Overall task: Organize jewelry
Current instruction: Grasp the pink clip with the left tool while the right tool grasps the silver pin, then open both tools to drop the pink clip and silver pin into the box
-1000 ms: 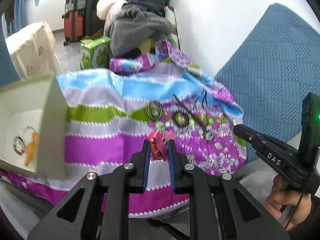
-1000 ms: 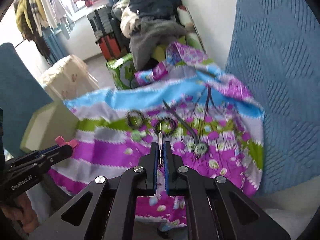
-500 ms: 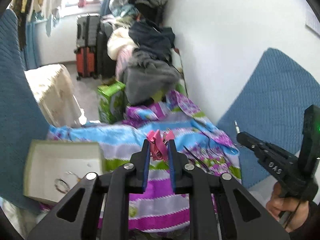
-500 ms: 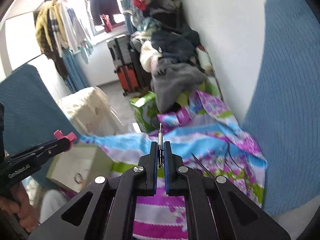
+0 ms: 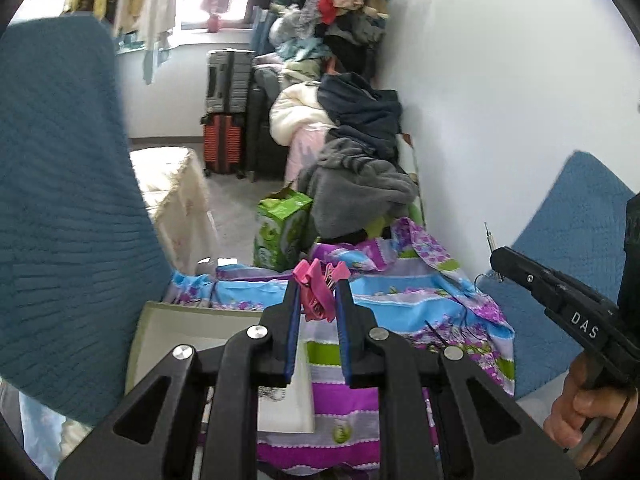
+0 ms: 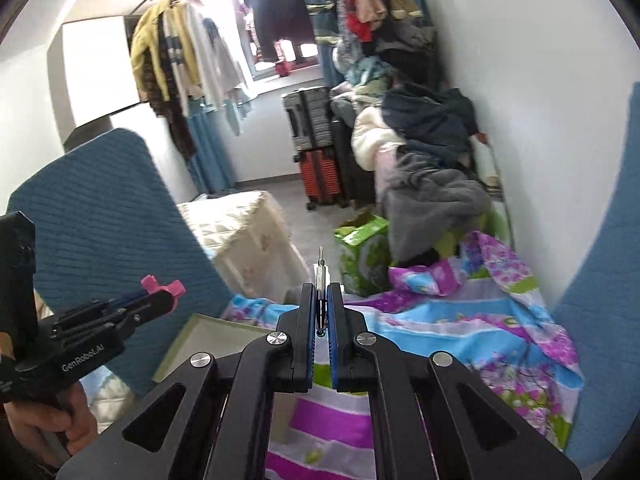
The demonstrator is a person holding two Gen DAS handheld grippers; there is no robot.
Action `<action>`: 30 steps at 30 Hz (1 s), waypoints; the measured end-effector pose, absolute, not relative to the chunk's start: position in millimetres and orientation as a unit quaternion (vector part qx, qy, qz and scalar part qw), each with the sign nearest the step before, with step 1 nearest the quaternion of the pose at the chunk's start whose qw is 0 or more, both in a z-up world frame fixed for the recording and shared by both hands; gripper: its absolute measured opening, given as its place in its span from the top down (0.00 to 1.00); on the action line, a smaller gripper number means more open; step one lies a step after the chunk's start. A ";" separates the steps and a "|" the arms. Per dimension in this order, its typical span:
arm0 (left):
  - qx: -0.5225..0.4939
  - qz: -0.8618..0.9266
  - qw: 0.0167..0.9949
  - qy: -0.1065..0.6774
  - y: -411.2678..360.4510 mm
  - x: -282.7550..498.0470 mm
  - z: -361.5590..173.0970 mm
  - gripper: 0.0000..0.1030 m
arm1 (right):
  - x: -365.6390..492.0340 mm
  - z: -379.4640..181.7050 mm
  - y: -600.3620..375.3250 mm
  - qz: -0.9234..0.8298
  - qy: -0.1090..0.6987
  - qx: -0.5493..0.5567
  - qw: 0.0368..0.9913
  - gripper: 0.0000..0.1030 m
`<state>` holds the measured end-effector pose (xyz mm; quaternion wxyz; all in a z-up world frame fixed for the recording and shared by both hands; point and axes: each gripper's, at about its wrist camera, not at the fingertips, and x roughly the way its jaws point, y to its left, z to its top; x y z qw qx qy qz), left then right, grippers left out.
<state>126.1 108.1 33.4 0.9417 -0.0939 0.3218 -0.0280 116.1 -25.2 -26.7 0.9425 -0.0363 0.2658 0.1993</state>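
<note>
1. Your left claw (image 5: 317, 300) is pinching one pink clip (image 5: 319, 291), nipped between the blue pads with its tips poking past them; it hangs in the air above the box (image 5: 192, 322), touching nothing else.
2. Your right claw (image 6: 321, 312) is pressed nearly together on one thin metal pin (image 6: 321, 276), upright between the pads with its tip standing clear above them. It too is airborne, over the cloth (image 6: 460, 328).
3. Box: open, pale, at the cloth's left edge. A ring-like piece shows inside, mostly hidden by your left claw; cannot count its contents.
4. Count: two claws, one clip, one pin, one box, one cloth. A few dark thin pieces (image 5: 448, 330) lie near the cloth's right edge; too small to count.
5. Risk: the pin is held by a narrow line of pad. Tilt or ease the grip and it likely slides out into the patterned cloth, hard to find.
6. Risk: the clip is held by its body only; releasing beyond the box wall would drop it on the cloth.
7. Risk: both claws heading for one box could collide.
</note>
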 end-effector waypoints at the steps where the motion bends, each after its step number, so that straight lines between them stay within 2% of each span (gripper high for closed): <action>1: -0.098 -0.022 0.941 0.324 116.2 125.6 30.2 0.83 | 117.2 -29.8 -17.2 0.205 0.268 -0.038 0.941 0.97; 12: -0.132 0.026 0.918 0.372 173.5 131.9 -22.7 0.83 | 135.6 -90.4 48.2 0.249 0.328 -0.061 0.909 0.97; 30: -0.150 0.033 0.874 0.461 199.0 160.4 -110.1 0.83 | 170.8 -198.1 88.7 0.242 0.438 -0.091 0.861 0.96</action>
